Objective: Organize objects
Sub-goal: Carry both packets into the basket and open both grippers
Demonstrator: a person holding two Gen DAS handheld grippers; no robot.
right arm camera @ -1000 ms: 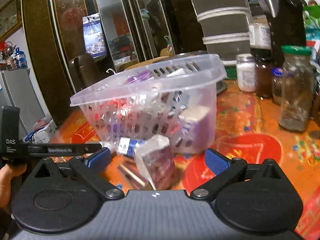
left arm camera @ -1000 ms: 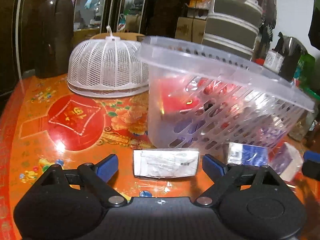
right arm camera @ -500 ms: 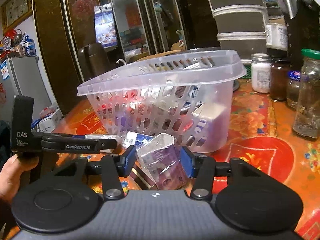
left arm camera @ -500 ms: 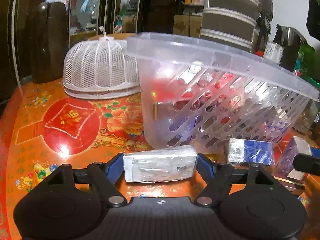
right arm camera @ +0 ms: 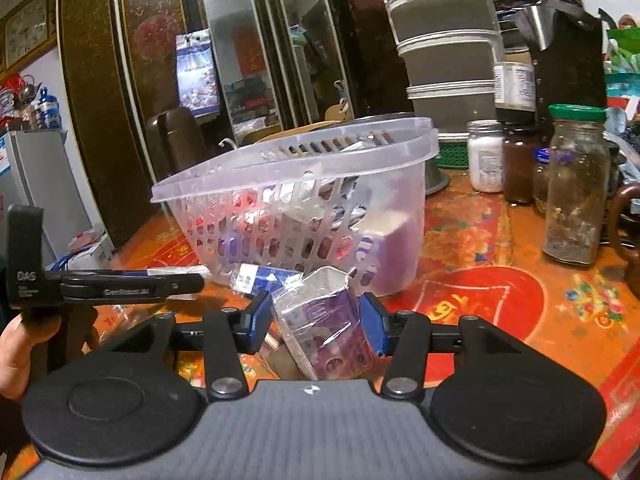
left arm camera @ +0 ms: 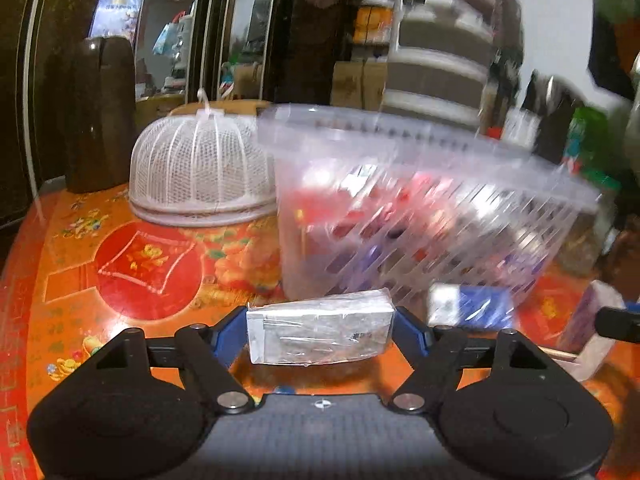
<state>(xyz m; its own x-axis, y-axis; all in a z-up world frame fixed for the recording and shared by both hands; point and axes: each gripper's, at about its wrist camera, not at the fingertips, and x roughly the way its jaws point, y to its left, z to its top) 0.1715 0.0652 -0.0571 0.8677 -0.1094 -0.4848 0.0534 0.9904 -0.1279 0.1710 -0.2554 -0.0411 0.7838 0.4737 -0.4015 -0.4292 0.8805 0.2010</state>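
Note:
A clear slotted plastic basket (left arm camera: 400, 148) (right arm camera: 400, 216) holding several small packs stands on the red and orange table. In front of it, my left gripper (left arm camera: 320, 330) is shut on a silver film-wrapped packet (left arm camera: 320, 336), with its blue pads against the packet's two ends. My right gripper (right arm camera: 316, 326) is shut on a purple and silver pack (right arm camera: 324, 320), which stands tilted between the pads. A blue and white pack (left arm camera: 468, 306) (right arm camera: 260, 276) lies on the table against the basket's foot. The left wrist view is blurred on its right side.
A white mesh food cover (left arm camera: 200, 176) and a dark flask (left arm camera: 100, 116) stand behind the basket to the left. Glass jars (right arm camera: 572, 184) and a white jar (right arm camera: 486, 156) line the right side, with stacked grey containers (right arm camera: 444, 40) behind. A hand (right arm camera: 16, 356) holds the left tool.
Both grippers have gone from wide open to shut, the left on the silver packet and the right on the purple pack. Both views have since shifted slightly relative to the basket.

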